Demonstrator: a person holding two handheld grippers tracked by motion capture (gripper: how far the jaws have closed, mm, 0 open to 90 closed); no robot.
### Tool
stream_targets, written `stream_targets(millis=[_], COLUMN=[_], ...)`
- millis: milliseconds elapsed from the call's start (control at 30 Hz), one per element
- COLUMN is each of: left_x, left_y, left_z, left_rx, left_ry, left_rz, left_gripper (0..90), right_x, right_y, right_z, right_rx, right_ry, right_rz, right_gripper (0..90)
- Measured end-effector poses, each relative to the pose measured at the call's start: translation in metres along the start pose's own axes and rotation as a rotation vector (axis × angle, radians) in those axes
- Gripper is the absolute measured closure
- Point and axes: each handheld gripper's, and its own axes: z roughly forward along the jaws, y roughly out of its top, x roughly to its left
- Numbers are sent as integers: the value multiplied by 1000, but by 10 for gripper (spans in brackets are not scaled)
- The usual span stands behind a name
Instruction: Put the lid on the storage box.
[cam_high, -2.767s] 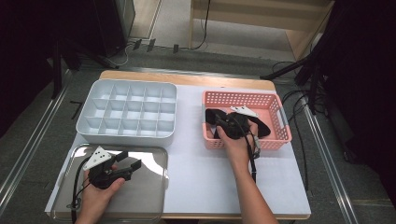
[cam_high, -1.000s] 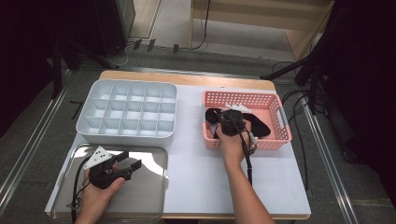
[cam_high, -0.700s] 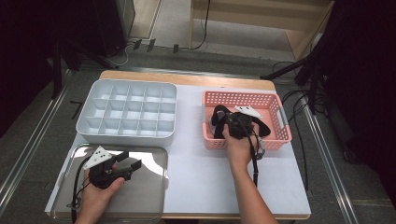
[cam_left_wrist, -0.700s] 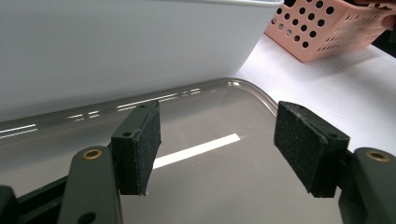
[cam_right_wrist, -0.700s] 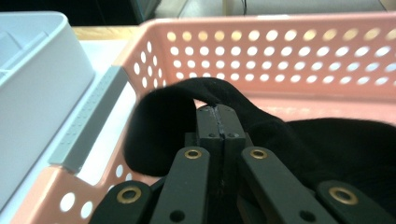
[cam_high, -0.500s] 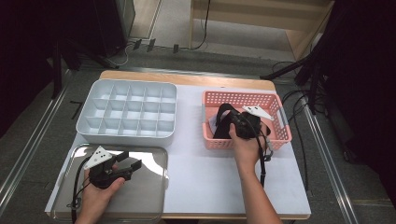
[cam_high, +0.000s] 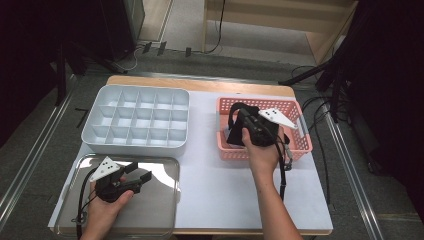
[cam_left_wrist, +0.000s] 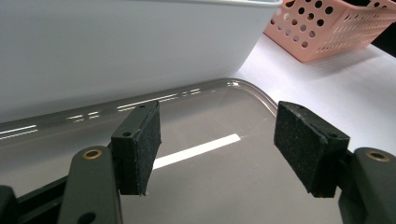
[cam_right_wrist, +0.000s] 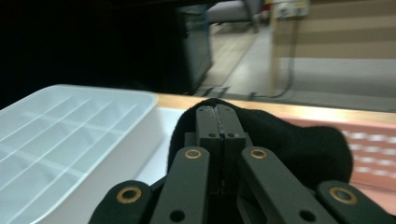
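Observation:
My right gripper (cam_high: 240, 120) hangs over the pink basket (cam_high: 260, 153), its jaws pressed together on a black piece of fabric (cam_high: 233, 135). The fabric dangles from the tips into the basket. In the right gripper view the jaws (cam_right_wrist: 218, 112) are tight together with the black fabric (cam_right_wrist: 299, 140) bulging around and behind them. My left gripper (cam_high: 140, 172) rests low over the metal tray (cam_high: 160, 205), held in a hand. Its pads (cam_left_wrist: 140, 147) stand apart with nothing between them, and the bare tray (cam_left_wrist: 210, 196) lies below.
A white compartment box (cam_high: 137, 120) sits at the back left, just beyond the metal tray; its wall (cam_left_wrist: 116, 46) rises close ahead of the left gripper. The pink basket (cam_left_wrist: 327, 28) shows far off on the white tabletop (cam_high: 215, 185). Cables trail from both grippers.
My right gripper has risen and drifted right over the basket, lifting the black fabric with it. The left gripper has stayed where it was.

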Motion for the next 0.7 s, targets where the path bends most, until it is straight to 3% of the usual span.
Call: stream_targets(millis=[167,233,333,400,500,533,600,700], left_x=[0,0,0,0,0,0,0,0], left_y=[0,0,0,0,0,0,0,0], left_z=[0,0,0,0,0,0,0,0], left_rx=[-2,-6,-7,-6,-2,-3,-2,-1], left_ry=[-1,-2,-3,-3,-4,-5,-4,-3], left_rz=[0,-2,-2,-1,-1,-2,-2,0], left_gripper=[326,326,325,326,326,326,326,326], right_x=[25,30,30,26,26,27,30,31], right_y=[-12,-17,-26,-32,-38,-39,-40,-40], right_z=[10,14,19,22,24,24,23,21], right_rx=[43,63,114,139,171,172,164,158], right_ry=[113,131,105,123,117,124,88,34], right_rz=[-62,-79,-62,-27,-35,-30,-46,-26], right_gripper=[900,900,900,883,811,755,631,478])
